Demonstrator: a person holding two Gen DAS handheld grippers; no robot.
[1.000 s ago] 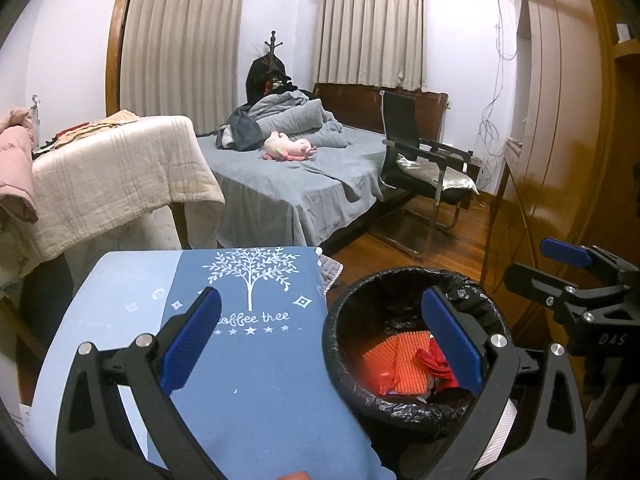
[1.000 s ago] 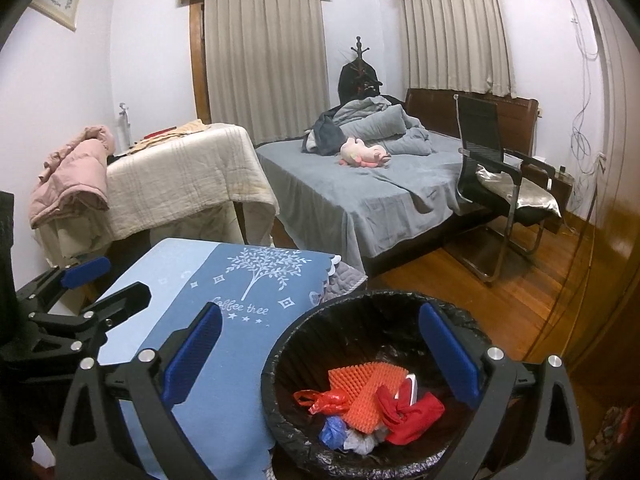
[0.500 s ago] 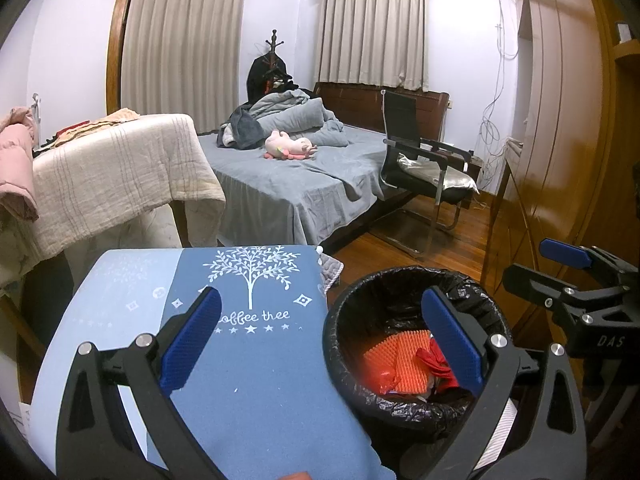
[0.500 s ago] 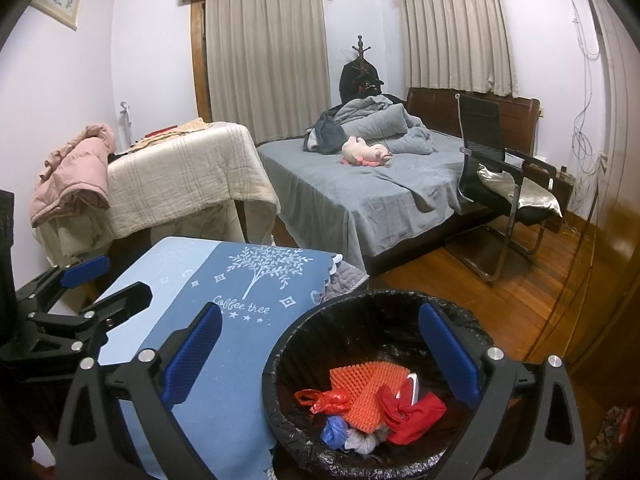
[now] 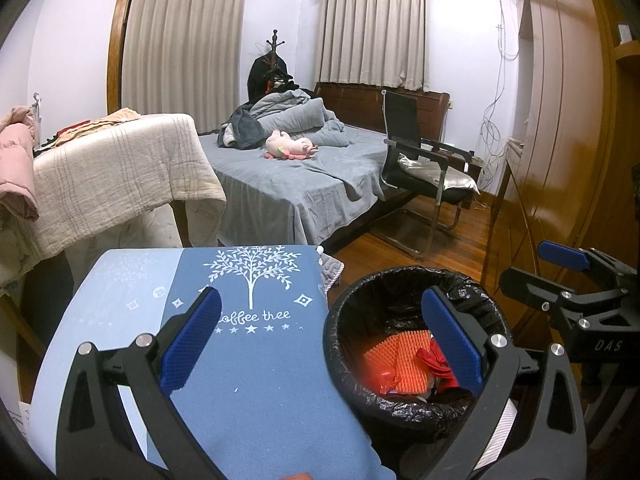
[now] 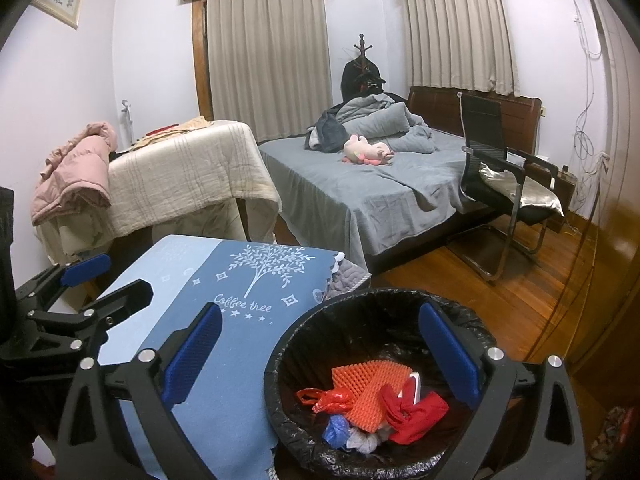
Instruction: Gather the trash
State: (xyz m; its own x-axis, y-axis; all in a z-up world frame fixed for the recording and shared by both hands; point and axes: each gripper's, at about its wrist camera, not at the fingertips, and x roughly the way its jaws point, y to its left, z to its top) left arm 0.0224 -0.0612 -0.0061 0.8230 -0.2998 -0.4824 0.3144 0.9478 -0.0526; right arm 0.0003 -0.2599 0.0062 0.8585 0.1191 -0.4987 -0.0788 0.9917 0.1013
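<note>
Both grippers spread wide, nothing between the pads. Left gripper [image 5: 320, 344] hangs over the near edge of the blue "Coffee tree" tablecloth [image 5: 248, 360] and the trash bin [image 5: 412, 412]; right gripper [image 6: 318, 354] is over the bin mouth, its right finger covering part of the far-right rim. Bin is lined with a black bag and stands just right of the table. Trash sits inside: orange foam net [image 6: 370, 384], red plastic bag [image 6: 330, 398], red cloth-like piece [image 6: 412, 410], a blue scrap [image 6: 336, 430] and a grey wad, hard to identify. A white item behind the red piece is mostly hidden. In the left view the finger blocks the bin's right half. Bin base is cut off. Far side: grey bed [image 6: 380, 192] with pink plush toy [image 6: 366, 152], black chair [image 6: 500, 176] on the right, beige-covered table [image 6: 192, 176] on the left.
</note>
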